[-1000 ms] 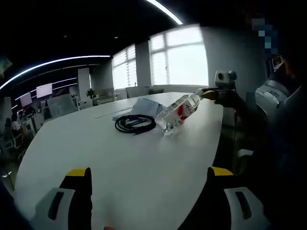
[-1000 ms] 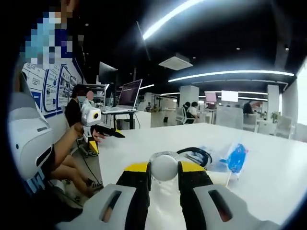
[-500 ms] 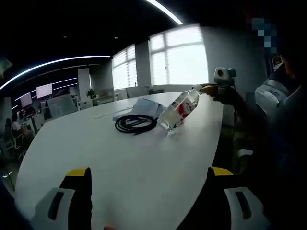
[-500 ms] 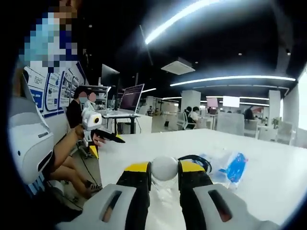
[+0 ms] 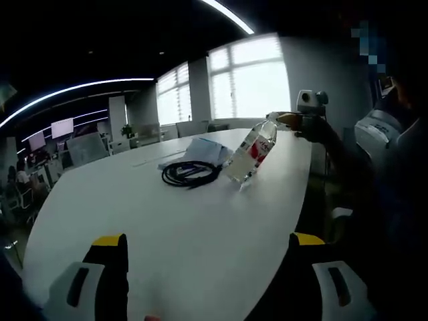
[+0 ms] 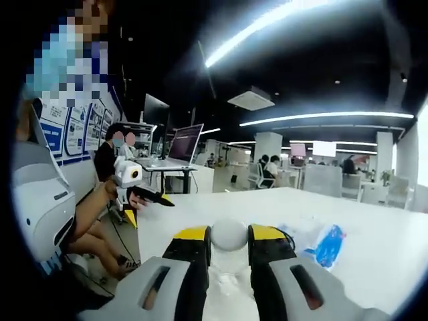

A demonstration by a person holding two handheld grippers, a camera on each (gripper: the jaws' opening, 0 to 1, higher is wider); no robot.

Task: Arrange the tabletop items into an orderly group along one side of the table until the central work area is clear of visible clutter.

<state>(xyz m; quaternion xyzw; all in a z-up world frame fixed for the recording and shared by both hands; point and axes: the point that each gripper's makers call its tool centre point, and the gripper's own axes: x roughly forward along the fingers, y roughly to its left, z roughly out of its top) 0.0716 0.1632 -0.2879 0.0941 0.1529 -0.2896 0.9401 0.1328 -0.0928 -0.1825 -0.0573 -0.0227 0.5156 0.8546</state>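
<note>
The right gripper (image 6: pixel 229 242) pinches the cap of the water bottle (image 5: pixel 251 152), tilting it beside the coiled cable (image 5: pixel 190 173) mid-table, while the left gripper (image 5: pixel 204 267) hangs open and empty, so standing it near the table's (image 5: pixel 134 227) edge looks next.

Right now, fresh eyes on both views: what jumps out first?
The clear water bottle with a red label, tilted on the white table and gripped at its cap by the right gripper; in the right gripper view that white cap sits pinched between the yellow-tipped jaws. Beside the bottle lie a coiled black cable and a clear plastic packet. The left gripper hangs open over the table's near edge.
</note>
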